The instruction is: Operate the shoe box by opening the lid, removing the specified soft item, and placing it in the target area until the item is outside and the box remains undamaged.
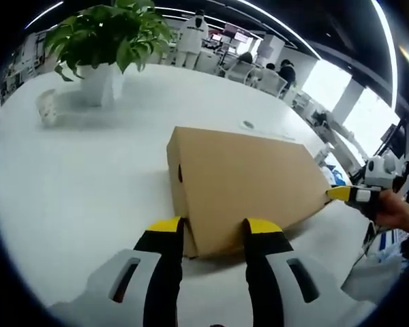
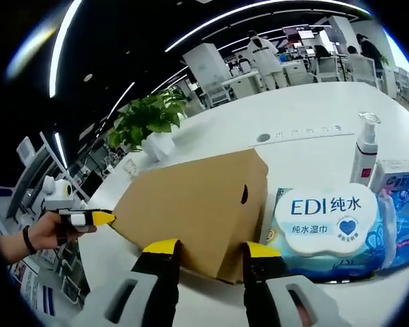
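Observation:
A closed brown cardboard shoe box (image 1: pixel 242 180) lies on the white table (image 1: pixel 75 191), lid down. My left gripper (image 1: pixel 215 228) is open, its yellow-tipped jaws standing on either side of the box's near corner. The right gripper (image 1: pixel 342 193), held by a hand (image 1: pixel 399 211), touches the box's far right corner. In the right gripper view the same box (image 2: pixel 191 204) shows a small dark hole in its end wall. My right gripper (image 2: pixel 211 249) is open around that near corner. The left gripper (image 2: pixel 99 218) meets the box's far left corner. The box's contents are hidden.
A potted plant (image 1: pixel 105 37) and a small pale object (image 1: pixel 48 105) stand at the table's far left. Right beside the box lie a wet wipes pack (image 2: pixel 327 228), a pump bottle (image 2: pixel 365 153) and blue packets (image 2: pixel 405 208). People sit at desks behind.

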`<state>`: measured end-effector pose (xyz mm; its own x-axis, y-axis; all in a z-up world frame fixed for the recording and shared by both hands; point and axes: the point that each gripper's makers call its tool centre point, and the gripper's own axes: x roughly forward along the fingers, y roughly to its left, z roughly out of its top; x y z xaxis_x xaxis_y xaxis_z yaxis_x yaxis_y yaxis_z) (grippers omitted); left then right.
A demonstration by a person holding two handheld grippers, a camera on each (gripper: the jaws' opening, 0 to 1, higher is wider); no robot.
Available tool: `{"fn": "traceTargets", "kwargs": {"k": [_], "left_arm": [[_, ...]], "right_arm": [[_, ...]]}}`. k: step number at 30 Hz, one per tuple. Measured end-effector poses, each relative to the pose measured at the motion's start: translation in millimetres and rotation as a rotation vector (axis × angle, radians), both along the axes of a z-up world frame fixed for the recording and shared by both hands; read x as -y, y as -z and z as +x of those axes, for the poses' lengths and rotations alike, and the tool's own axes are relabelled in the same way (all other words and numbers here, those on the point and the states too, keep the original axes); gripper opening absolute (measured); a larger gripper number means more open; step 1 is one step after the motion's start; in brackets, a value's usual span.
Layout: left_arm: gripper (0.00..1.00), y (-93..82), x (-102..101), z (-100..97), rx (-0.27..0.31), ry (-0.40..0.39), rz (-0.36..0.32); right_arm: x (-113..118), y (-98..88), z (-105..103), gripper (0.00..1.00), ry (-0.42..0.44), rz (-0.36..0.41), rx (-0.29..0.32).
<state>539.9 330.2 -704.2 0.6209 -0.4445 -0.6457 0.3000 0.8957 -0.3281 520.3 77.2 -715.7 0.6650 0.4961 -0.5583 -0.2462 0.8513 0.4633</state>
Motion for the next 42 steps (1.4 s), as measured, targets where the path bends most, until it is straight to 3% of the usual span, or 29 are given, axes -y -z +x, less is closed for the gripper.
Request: {"fn": "traceTargets", "kwargs": {"k": [20,24,26,32,34,42], "left_arm": [[0.33,-2.8,4,14.7,0.016,0.040,0.035],[0.38,-11.7,6,15.2,0.013,-0.008,-0.048],[0.39,-13.2,5,11.8,0.023,0.007,-0.021],[0.41,-25.6,2,-7.9,0.086,0.022,0.026],[0.45,-26.7,5,-16.9,0.089,0.032,0.024],[0.50,-40.2,36,-71.2,0.168,0.097,0.019]], "right_arm": [[4,-0.5,8,0.33,0.023,-0.009,-0.001],[8,-2.1,6,0.33,0.029,0.007,0.005],[14,-4.6,3,0.36,0.047,0.021,0.012],[45,-17.9,-27,0.43,0.034,-0.047,0.087],[57,-25.6,-36,0.46,0.081,0.024,0.117],[101,-45.5,-114,0.53,0.126,-0.040,0.176]]}}
